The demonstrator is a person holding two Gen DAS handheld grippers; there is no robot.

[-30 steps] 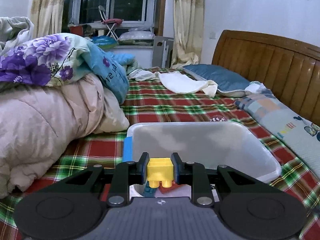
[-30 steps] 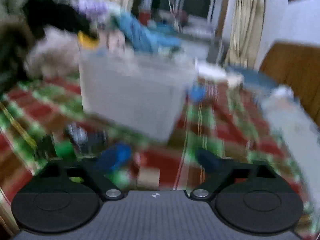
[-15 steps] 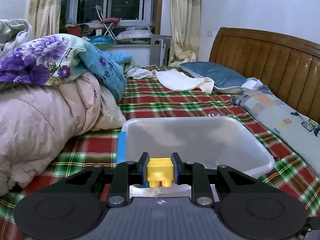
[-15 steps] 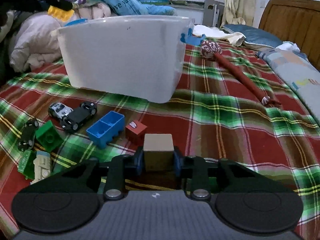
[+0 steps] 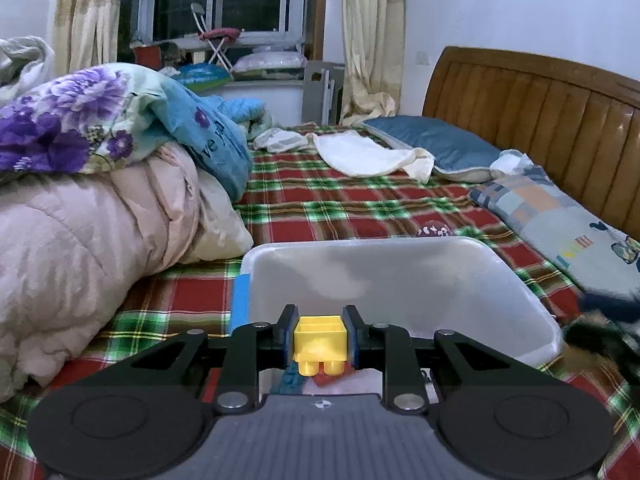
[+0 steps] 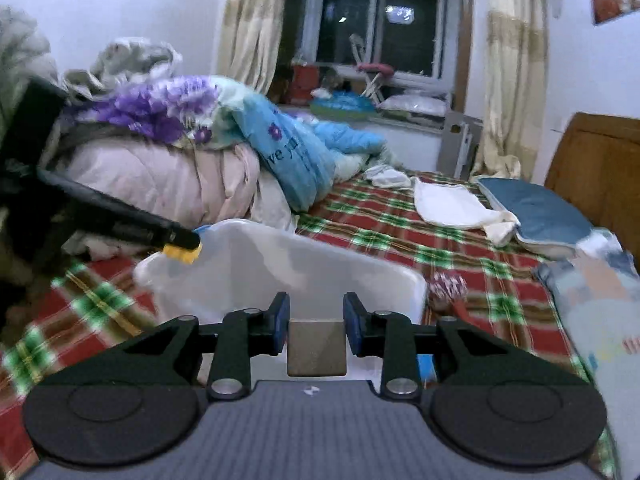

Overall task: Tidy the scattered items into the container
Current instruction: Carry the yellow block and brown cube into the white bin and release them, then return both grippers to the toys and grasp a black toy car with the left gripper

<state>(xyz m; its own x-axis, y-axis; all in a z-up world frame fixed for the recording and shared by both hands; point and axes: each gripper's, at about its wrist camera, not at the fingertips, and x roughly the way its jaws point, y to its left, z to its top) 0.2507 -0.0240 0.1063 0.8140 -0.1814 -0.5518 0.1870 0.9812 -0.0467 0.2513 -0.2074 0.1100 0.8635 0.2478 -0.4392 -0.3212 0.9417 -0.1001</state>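
- Quilts, a pale pink padded one under a purple-flowered cover (image 5: 60, 132), fill our left wrist view from 9 to 10 o'clock; no toys lie there.
- At 6 o'clock our left gripper (image 5: 320, 338) is clamped on a small yellow plastic building brick (image 5: 320, 338), its two studs pointing down and its hollow side up, with no clear long axis.
- Behind the brick, the translucent white plastic storage container (image 5: 400, 276) sits on the red-and-green plaid bedsheet (image 5: 340, 204), its long axis running 9 to 3 o'clock, open side up.
- Inside it, at 6 o'clock, we can make out a red piece and a blue-green piece, so some tidying looks done.
- In the right wrist view our right gripper (image 6: 316, 324) pinches a plain tan wooden cube (image 6: 317, 347) at 6 o'clock, flat face toward us, just short of the container's near wall.
- We judge two drops remain here; how many toys are left on the bed we cannot tell.
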